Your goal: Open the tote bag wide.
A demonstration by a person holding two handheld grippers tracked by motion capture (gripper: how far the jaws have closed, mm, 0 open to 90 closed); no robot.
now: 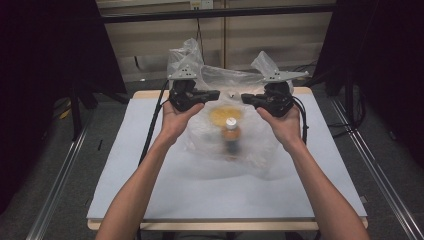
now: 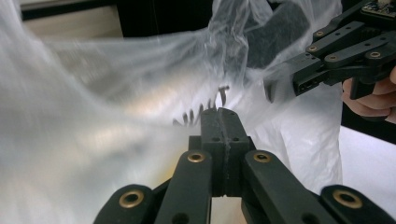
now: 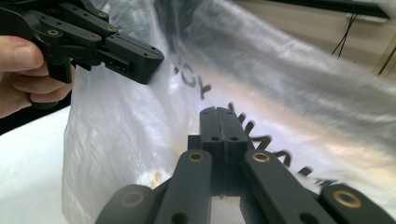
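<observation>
Clear crinkled plastic bag (image 1: 220,85) with black lettering, pinched by left gripper (image 1: 216,93) and right gripper (image 1: 245,98).

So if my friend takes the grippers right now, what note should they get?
Left gripper: jaws shut, pinching the left rim of the clear plastic bag.
Right gripper: jaws shut, pinching the bag's right rim.
Both hold the bag's mouth up above the white table.
Inside the bag: a brown bottle with a white cap, and something yellow behind it, too blurred to name.
Done: things are in the bag, both rims gripped.
Left, probably: set the bag down or close it. Keep both grips firm so it doesn't sag.
</observation>
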